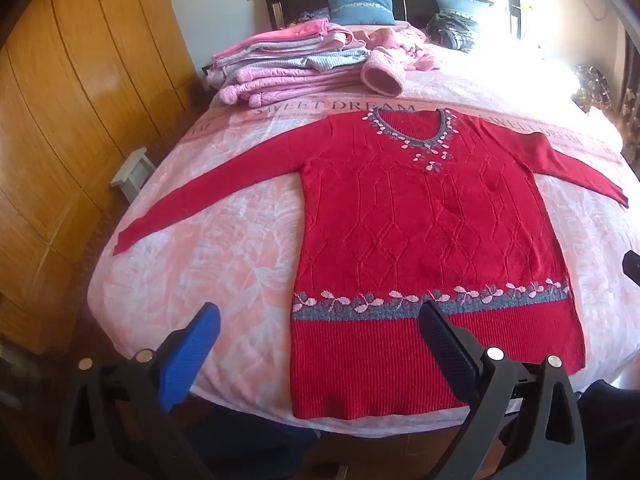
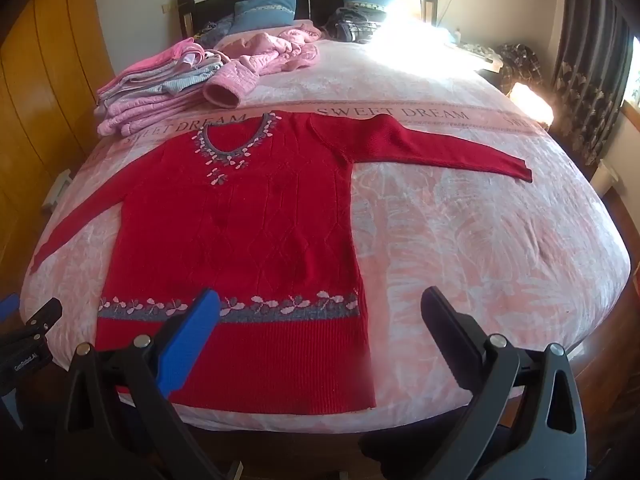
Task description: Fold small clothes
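Note:
A red knitted sweater (image 1: 420, 216) lies flat and face up on the bed, both sleeves spread out sideways, hem toward me. It has a grey band with pink flowers near the hem and around the neck. The same sweater (image 2: 240, 232) fills the left half of the right wrist view. My left gripper (image 1: 320, 312) is open above the hem's left corner, holding nothing. My right gripper (image 2: 320, 300) is open above the hem's right corner, also with nothing between its fingers. Part of the left gripper (image 2: 28, 340) shows at the left edge of the right wrist view.
The bed (image 2: 480, 240) has a pink leaf-print cover. A stack of folded pink and grey clothes (image 1: 280, 68) sits at the back left, with a crumpled pink jacket (image 1: 396, 60) beside it. Blue pillows (image 1: 360, 8) lean on the headboard. A wooden wardrobe (image 1: 60, 100) stands on the left.

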Available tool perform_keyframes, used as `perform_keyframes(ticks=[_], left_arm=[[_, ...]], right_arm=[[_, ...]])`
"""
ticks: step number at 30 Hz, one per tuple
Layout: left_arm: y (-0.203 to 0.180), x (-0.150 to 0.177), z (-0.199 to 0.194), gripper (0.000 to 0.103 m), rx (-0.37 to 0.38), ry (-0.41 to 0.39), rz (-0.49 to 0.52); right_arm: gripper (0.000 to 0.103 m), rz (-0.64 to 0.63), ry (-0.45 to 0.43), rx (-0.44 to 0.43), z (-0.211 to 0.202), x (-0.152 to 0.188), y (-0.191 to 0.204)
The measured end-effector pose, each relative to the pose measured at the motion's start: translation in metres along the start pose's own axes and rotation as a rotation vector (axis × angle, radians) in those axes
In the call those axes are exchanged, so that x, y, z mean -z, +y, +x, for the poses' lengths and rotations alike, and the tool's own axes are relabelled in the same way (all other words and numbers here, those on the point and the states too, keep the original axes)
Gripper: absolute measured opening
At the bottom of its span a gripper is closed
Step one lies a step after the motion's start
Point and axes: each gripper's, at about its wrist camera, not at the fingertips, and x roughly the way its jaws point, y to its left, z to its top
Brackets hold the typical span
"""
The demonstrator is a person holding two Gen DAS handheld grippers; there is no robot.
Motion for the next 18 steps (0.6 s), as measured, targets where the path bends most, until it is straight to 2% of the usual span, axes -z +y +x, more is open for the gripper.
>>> perform_keyframes(ticks=[3, 9, 10, 18], left_arm=[[0.001, 0.003, 0.004, 0.099, 0.006, 0.011, -0.006], [0.003, -0.006, -0.001, 0.099, 0.013, 0.011, -0.026], [0.003, 0.000, 0.003, 0.099, 0.012, -0.001, -0.027], [0.002, -0.001, 0.000, 0.099, 0.014, -0.010, -0.028]], right_arm=[[0.100, -0.019, -0.013, 0.032, -0.003, -0.001, 0.008], [0.100, -0.007, -0.033, 0.004, -0.005, 0.003, 0.004], [0.100, -0.004, -0.034, -0.002, -0.005, 0.002, 0.001], [0.100, -0.005, -0.030, 0.007, -0.003, 0.002, 0.000]])
